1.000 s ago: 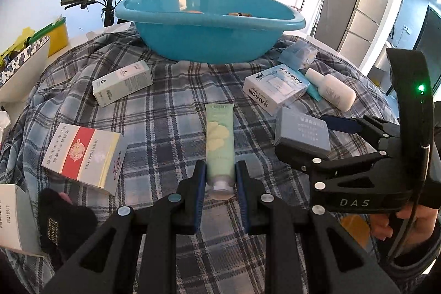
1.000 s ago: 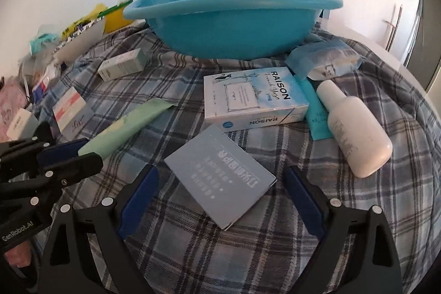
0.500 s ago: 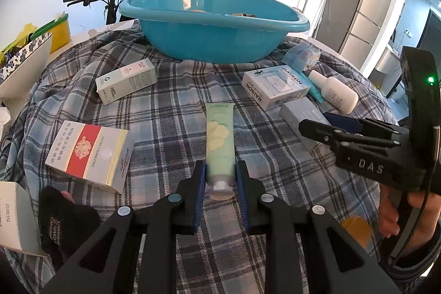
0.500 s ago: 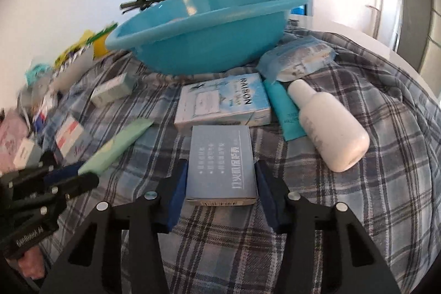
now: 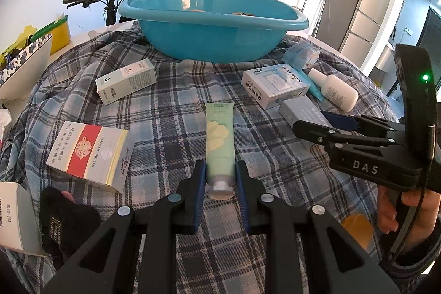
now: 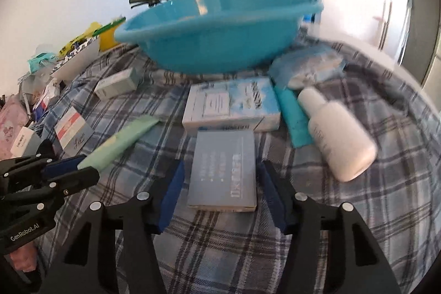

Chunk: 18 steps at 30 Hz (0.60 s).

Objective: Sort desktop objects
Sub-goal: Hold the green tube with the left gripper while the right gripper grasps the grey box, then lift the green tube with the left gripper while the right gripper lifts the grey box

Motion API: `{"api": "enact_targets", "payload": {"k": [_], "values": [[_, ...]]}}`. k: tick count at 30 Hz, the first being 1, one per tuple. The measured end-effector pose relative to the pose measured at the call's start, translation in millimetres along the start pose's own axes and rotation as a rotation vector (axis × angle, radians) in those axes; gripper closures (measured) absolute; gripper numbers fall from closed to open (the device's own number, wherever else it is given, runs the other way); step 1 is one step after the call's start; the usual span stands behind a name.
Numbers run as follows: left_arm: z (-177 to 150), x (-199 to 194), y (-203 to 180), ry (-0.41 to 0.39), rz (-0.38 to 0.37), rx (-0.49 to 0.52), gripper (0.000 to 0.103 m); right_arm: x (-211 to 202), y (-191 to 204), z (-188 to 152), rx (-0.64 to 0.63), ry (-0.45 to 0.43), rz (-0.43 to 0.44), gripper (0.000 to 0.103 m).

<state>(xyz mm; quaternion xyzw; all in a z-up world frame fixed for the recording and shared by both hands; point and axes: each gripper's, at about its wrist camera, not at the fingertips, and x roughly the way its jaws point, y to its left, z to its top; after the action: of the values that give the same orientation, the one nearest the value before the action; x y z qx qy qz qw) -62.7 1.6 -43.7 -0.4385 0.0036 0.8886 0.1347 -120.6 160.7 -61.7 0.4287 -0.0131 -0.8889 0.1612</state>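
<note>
Plaid cloth (image 5: 171, 128) (rumpled) under blue basin (image 5: 212, 37).

My matt black plastic fingers (image 5: 193, 200) sit over soft woven checked cloth (image 5: 171, 123). The teal basin (image 5: 209, 37) looks like glossy plastic, the pale green tube (image 5: 220, 139) smooth, the grey box (image 6: 223, 170) matt card.

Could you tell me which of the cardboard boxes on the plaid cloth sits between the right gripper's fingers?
The grey-blue box, directly in front of the pale-blue RAISON box. The red-striped cigarette box and the white-green box lie far off to the left.
</note>
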Motion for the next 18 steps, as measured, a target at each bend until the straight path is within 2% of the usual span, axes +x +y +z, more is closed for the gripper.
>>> {"api": "enact_targets", "payload": {"k": [10, 13, 18], "values": [[1.1, 0.9, 1.0, 0.001, 0.000, -0.001, 0.080, 1.3, 11.8, -0.7, -0.068, -0.006, -0.072, 0.056], [0.8, 1.3, 0.3, 0.002, 0.000, -0.002, 0.080, -2.7, 14.3, 1.0, -0.080, -0.018, -0.054, 0.056], [-0.1, 2.1, -0.9, 0.002, 0.007, 0.006, 0.080, 5.7, 14.7, 1.4, -0.074, 0.014, -0.044, 0.056]]}}
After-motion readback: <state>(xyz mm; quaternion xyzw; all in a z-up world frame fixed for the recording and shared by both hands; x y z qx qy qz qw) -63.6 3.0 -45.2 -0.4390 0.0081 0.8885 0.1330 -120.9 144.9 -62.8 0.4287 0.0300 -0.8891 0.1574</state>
